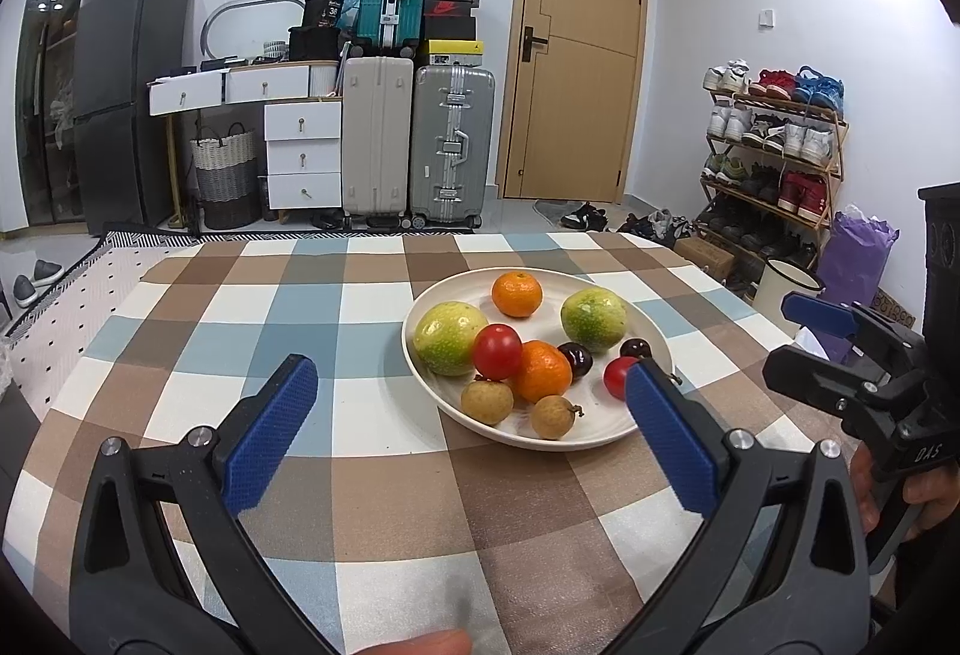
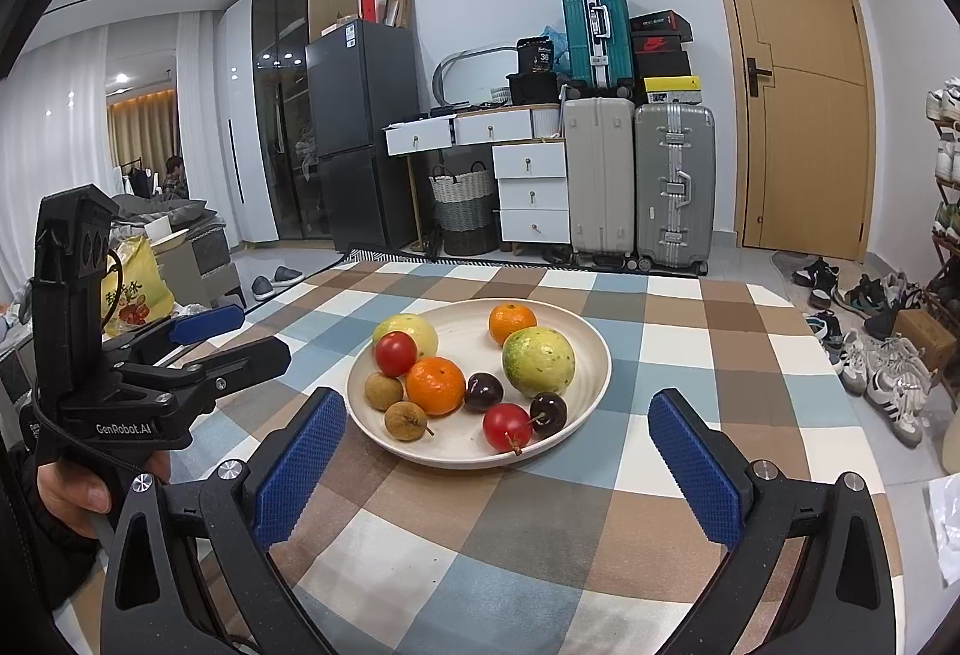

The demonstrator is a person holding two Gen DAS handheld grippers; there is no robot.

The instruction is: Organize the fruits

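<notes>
A round white plate (image 2: 591, 355) is sitting on a table with a checked brown, blue and white cloth (image 2: 690, 355). All the fruit is lying on the plate: two small orange mandarins (image 2: 436, 385), two big green-yellow round fruits (image 2: 538, 361), two red cherry tomatoes (image 2: 507, 426), two dark shiny cherries (image 2: 548, 413) and two small brown longans (image 2: 405, 419).

The left gripper with blue bumpy pads (image 1: 471, 409) is hanging over the cloth just in front of the plate. Its jaws are standing wide apart and holding nothing. The right gripper with the same blue pads (image 2: 498, 430) is also waiting just in front of the plate, wide apart and holding nothing. A hand (image 2: 72, 487) is holding the left gripper's handle.
</notes>
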